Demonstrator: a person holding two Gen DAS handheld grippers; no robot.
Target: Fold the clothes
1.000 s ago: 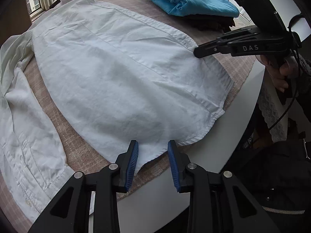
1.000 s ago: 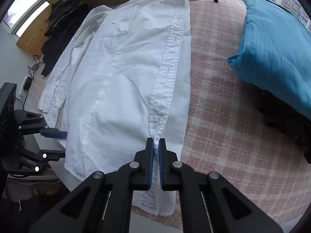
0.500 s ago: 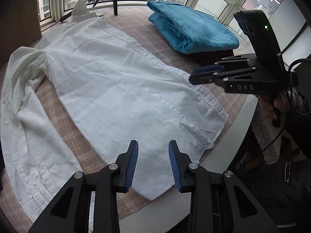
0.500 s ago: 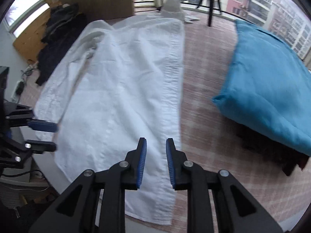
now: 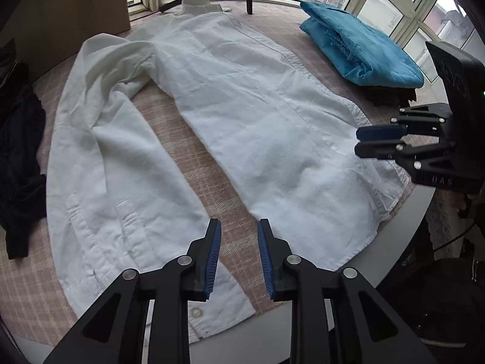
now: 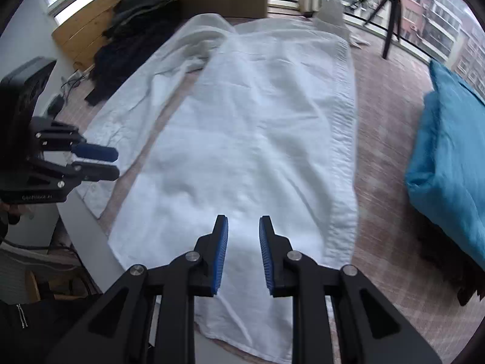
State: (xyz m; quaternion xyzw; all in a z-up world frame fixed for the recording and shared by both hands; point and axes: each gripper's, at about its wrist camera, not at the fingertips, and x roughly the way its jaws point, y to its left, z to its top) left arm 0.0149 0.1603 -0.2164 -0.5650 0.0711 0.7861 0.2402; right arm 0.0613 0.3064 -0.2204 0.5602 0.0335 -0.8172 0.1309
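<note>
White shirt [image 5: 248,115] lies spread flat on the desk [image 5: 272,327], body partly folded lengthwise, collar at the far end, one sleeve laid out along the left. Left gripper [image 5: 239,257] hovers above the near hem, jaws parted, holding nothing. Right gripper [image 6: 243,254] hangs over the shirt's lower body, likewise parted and empty. Folded blue garment [image 5: 360,51] sits well apart at the right.

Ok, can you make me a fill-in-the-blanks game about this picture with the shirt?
1. The shirt spread on the table is ____ in colour.
2. The folded cloth beside it is ____.
3. Both the left gripper and the right gripper are ____ and hold nothing.

Missing words: white; blue; open
</note>
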